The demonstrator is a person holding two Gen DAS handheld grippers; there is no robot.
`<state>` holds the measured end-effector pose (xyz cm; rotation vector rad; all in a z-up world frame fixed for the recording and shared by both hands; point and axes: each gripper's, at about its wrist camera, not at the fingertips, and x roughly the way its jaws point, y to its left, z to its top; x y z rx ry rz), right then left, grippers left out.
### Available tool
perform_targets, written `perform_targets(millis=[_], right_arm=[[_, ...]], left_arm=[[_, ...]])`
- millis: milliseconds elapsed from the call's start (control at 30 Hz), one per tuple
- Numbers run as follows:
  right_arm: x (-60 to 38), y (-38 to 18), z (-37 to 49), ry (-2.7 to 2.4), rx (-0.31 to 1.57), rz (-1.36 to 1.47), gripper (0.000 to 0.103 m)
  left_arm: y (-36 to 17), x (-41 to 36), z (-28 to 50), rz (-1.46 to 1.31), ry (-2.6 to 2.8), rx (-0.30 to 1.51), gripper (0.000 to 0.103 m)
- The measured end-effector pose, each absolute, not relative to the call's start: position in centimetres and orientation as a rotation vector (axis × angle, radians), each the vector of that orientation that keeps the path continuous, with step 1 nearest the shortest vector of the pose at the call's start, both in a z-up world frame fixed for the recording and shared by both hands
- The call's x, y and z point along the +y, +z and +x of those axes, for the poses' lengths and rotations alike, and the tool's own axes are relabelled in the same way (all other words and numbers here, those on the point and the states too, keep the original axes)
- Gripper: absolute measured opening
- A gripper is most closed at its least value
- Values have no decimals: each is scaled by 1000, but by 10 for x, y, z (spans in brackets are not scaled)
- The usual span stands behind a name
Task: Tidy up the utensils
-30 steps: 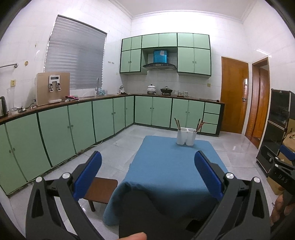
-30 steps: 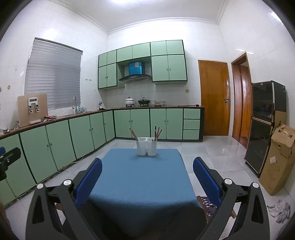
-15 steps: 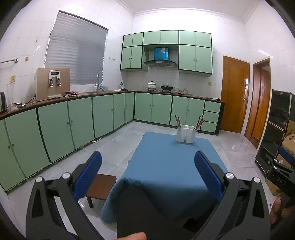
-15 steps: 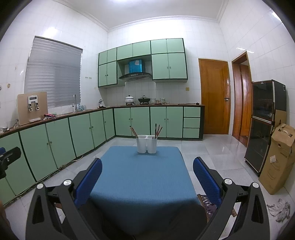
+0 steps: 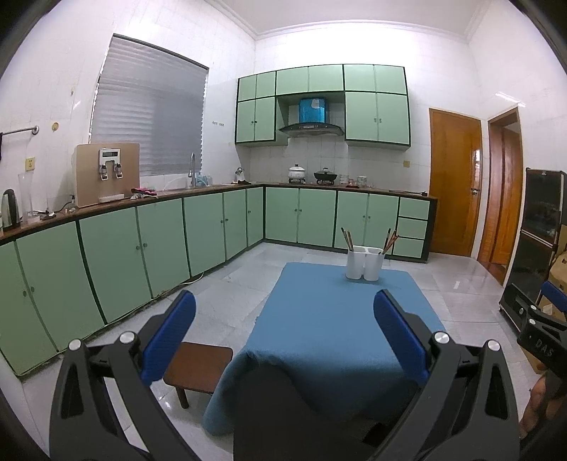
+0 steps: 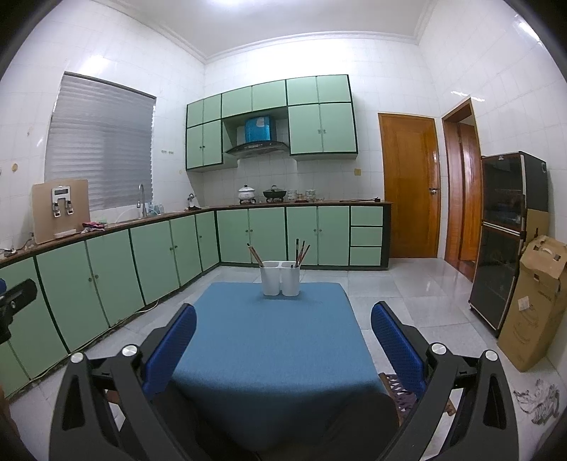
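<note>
Item: white two-cup holder (image 6: 280, 278) at the table's (image 6: 269, 340) far edge, chopsticks (image 6: 300, 251) split between both cups, cloth otherwise bare; left gripper (image 5: 283, 333) and right gripper (image 6: 283, 337) spread wide, empty, well short of it; sorting either pending or complete.

From my remote station, both fisheye views show bright, even overhead light blowing out the ceiling (image 6: 283, 14), glare streaking the wooden door (image 6: 407, 184) and glossy floor (image 5: 460, 276), walls bowing toward dark vignetted corners, focus sharp throughout.
</note>
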<state>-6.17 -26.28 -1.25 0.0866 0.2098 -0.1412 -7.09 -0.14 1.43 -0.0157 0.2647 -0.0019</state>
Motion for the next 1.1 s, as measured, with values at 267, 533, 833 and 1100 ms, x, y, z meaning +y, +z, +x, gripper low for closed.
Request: perform_targets(millis=[267,533,833,1100], right_arm=[[-263,-11,-63,-147,201,92,97],[-263,-12,-66,-150,196,92,97],[-262,-12,-66,-152,193,94,97],[-262,-12,-66,-152,194,94,97]], left_arm=[[15,-4,-74,-12,7,255,97],[16,-3,-71,-13,9,253,97],[17,-2,-70,-17,9,254,97],[17,-1,-70,-18,11,253,97]])
